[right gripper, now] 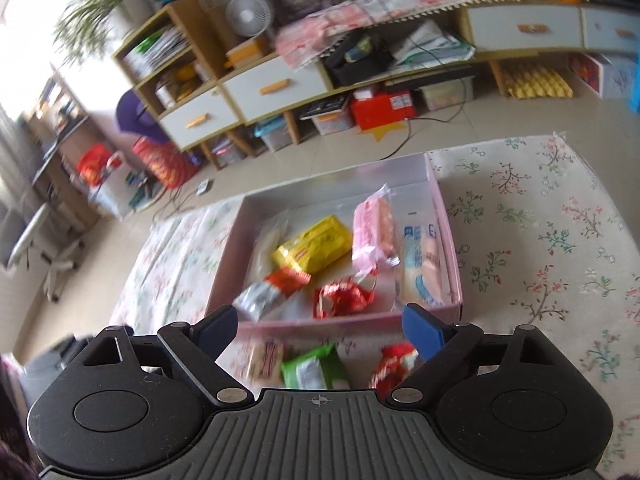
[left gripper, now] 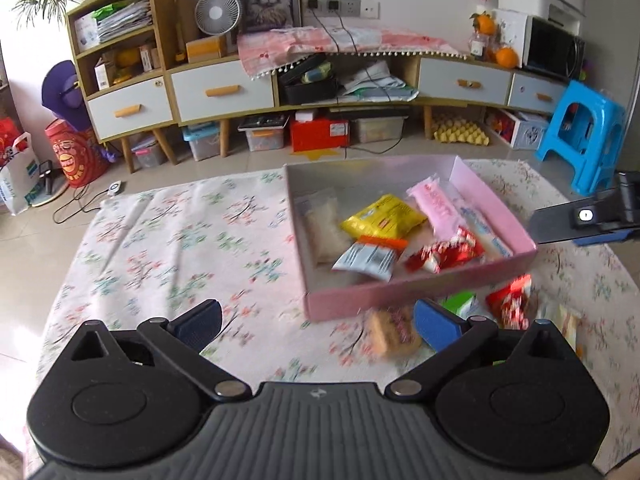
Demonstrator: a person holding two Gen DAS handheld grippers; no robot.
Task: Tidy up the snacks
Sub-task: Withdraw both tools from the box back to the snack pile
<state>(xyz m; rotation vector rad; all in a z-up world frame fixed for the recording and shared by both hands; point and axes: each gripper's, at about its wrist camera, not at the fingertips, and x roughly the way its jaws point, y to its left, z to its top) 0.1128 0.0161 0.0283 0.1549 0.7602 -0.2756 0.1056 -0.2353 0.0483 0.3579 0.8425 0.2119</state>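
Pink box (right gripper: 448,240) on floral table (right gripper: 540,240), partly filled with snacks. Outside box's near wall: green packet (right gripper: 312,368), red packet (right gripper: 394,364), biscuit packet (right gripper: 264,360). Right gripper (right gripper: 320,332) above these, fingers wide, empty. Left gripper (left gripper: 316,324) likewise wide, empty. Next, likely: descend, pinch green packet.

A home living room: drawer cabinet (left gripper: 224,92), fan (left gripper: 217,13), floral rug (left gripper: 168,240).

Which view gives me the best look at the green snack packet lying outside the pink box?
The right wrist view. There the green snack packet lies between the open right gripper fingers, just before the pink box, nearly whole. The left wrist view shows only a green corner behind the left gripper finger.
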